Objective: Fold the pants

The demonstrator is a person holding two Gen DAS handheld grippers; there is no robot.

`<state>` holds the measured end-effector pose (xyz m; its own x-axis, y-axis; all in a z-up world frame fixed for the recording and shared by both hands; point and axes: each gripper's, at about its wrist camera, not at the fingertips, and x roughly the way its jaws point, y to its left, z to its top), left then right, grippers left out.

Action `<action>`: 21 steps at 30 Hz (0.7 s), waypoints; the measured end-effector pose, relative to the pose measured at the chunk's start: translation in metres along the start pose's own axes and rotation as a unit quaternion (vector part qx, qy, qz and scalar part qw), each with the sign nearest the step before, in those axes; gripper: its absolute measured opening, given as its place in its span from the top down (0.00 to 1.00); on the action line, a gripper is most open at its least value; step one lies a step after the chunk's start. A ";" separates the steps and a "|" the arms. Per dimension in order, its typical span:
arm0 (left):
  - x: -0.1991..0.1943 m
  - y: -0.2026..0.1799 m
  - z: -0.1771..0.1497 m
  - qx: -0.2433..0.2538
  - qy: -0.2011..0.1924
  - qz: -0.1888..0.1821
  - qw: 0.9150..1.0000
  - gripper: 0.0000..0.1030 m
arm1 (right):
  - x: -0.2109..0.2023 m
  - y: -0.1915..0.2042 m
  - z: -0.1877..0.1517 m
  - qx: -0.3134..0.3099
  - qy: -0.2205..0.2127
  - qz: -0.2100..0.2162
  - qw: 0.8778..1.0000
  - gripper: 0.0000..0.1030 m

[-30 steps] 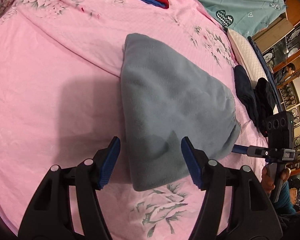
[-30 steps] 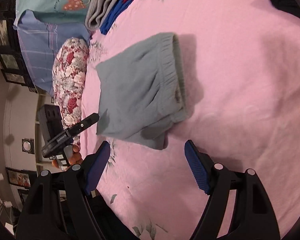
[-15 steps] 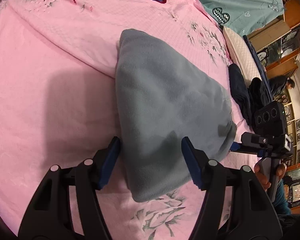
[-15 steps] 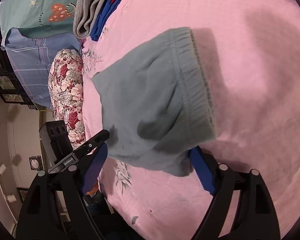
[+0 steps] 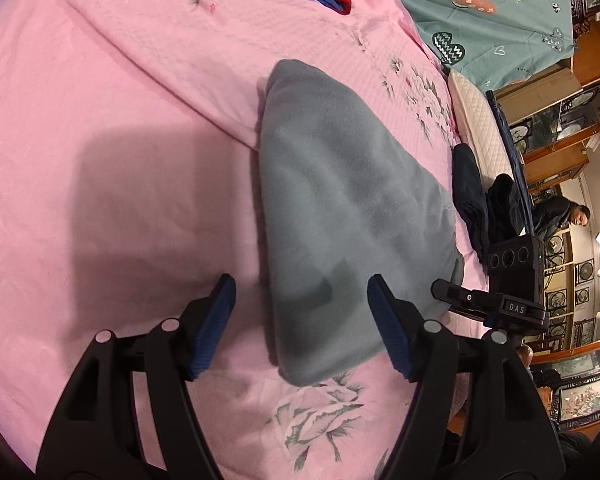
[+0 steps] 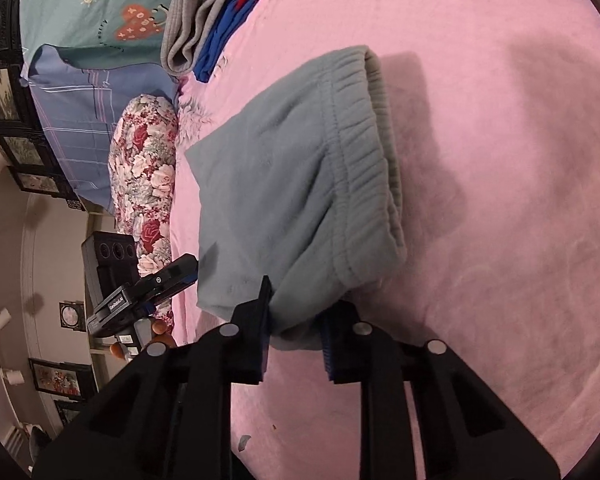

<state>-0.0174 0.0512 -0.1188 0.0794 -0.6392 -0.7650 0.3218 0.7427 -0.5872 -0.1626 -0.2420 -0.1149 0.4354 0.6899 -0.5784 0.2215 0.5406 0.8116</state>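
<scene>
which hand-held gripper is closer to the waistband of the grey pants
Right. The right hand-held gripper has just closed on the corner of the grey pants by the waistband. The left hand-held gripper is open, straddling the opposite, folded end without pressing it.

One folded grey pair of pants [image 5: 352, 216] on the bed [image 5: 120, 140], two grippers, one stack of folded clothes [image 6: 204, 12] at the far edge, one floral pillow [image 6: 144, 184].

Matt fleecy grey pants [image 6: 284, 184], smooth pink cotton-looking sheet [image 5: 120, 128], tongs [image 6: 294, 332] probably matt plastic
</scene>
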 end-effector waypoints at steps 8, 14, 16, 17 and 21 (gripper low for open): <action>0.008 -0.013 -0.006 0.020 -0.003 0.005 1.000 0.21 | 0.000 -0.008 0.003 0.015 -0.002 0.018 1.000 0.82; 0.016 -0.027 -0.006 0.041 -0.003 0.014 0.999 0.15 | 0.001 -0.011 0.004 0.018 -0.001 0.023 1.000 0.83; 0.018 -0.029 -0.005 0.041 -0.003 0.012 0.999 0.14 | 0.001 -0.011 0.004 0.017 0.000 0.022 1.000 0.83; 0.018 -0.028 -0.004 0.042 -0.003 0.011 0.999 0.14 | 0.001 -0.011 0.004 0.016 0.001 0.022 1.000 0.83; 0.020 -0.030 -0.003 0.041 -0.005 0.006 0.999 0.15 | 0.001 -0.011 0.004 0.014 0.003 0.018 1.000 0.82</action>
<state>-0.0285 0.0172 -0.1175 0.0930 -0.6323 -0.7692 0.3976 0.7318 -0.5535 -0.1610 -0.2489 -0.1241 0.4386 0.7116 -0.5489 0.2297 0.5017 0.8340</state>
